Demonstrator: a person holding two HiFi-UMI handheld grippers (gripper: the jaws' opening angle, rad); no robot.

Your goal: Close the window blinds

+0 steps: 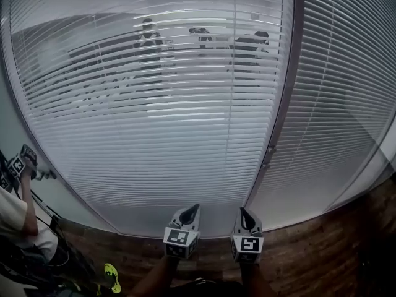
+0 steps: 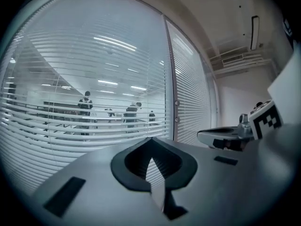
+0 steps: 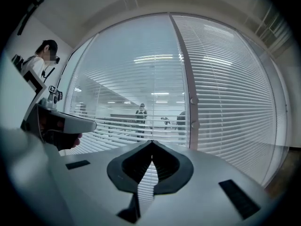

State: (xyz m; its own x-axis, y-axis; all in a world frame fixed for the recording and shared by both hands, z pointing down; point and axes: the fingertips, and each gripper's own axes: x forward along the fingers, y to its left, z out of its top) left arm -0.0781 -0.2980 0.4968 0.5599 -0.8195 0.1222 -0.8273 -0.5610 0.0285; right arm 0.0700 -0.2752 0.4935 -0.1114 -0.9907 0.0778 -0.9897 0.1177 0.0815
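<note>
White slatted blinds (image 1: pixel 154 135) cover a glass wall, and behind them I see several people in another room. The left panel's upper slats stand partly open; the right panel (image 1: pixel 346 104) looks closed. A grey post (image 1: pixel 281 104) between the panels carries two small knobs (image 1: pixel 267 156). Both grippers hang low, short of the glass. My left gripper (image 1: pixel 193 208) and right gripper (image 1: pixel 243 211) are side by side, both shut and empty. The left gripper view shows its jaw tips (image 2: pixel 150 140) meeting, with the right gripper (image 2: pixel 225 138) beside them. The right gripper (image 3: pixel 151 142) points at the blinds (image 3: pixel 141 79).
A person (image 1: pixel 18 228) stands at the far left holding another gripper (image 1: pixel 21 163), and is also in the right gripper view (image 3: pixel 40 55). A wood floor (image 1: pixel 322 252) runs along the foot of the wall. A yellow-green shoe (image 1: pixel 111 277) is at the lower left.
</note>
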